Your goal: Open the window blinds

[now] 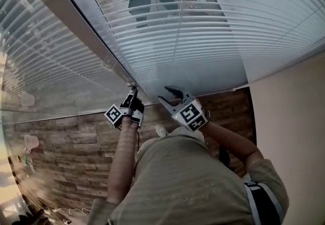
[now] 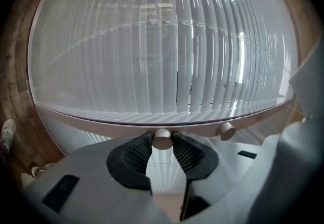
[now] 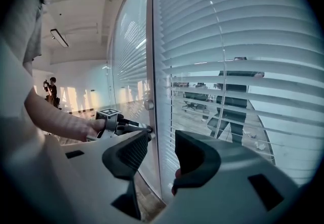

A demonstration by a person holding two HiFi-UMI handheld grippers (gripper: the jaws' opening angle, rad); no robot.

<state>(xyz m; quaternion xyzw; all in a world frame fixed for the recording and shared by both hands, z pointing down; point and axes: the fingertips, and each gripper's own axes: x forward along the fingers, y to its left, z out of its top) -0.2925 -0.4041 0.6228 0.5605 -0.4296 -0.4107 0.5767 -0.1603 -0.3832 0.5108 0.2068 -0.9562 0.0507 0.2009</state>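
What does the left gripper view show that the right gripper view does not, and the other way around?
Only the left gripper view: a round knob seen close and end-on, pinched between the fingers of that gripper. Only the right gripper view: the right gripper's fingers apart with nothing between them, the left gripper seen from the side at the window frame, and a distant person. Both: the white slatted blinds.
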